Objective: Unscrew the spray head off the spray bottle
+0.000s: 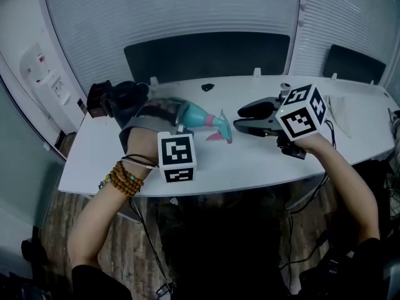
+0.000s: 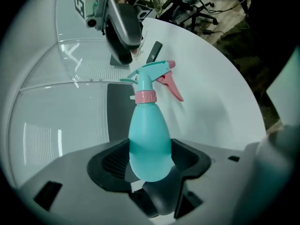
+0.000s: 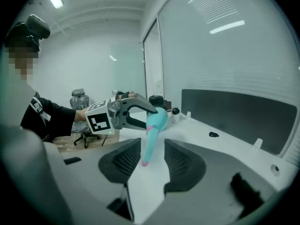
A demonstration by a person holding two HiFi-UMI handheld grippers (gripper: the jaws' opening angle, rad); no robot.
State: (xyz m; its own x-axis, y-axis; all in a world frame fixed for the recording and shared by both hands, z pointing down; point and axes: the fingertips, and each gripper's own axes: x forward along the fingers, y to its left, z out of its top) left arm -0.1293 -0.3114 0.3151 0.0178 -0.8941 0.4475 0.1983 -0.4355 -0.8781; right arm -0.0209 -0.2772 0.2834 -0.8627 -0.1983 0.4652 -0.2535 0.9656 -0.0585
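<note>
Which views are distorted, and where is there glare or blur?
Both gripper views: strong fisheye bending, black corners. Left gripper view: spray bottle sharp, reflections streak the glass wall. Right gripper view: lamp reflections on the glass panel. Head view: table edge bows.

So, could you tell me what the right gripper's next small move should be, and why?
Probably ease the right gripper forward and close on the spray head: its fingers stand apart, touching nothing, while the left gripper clamps the spray bottle.
</note>
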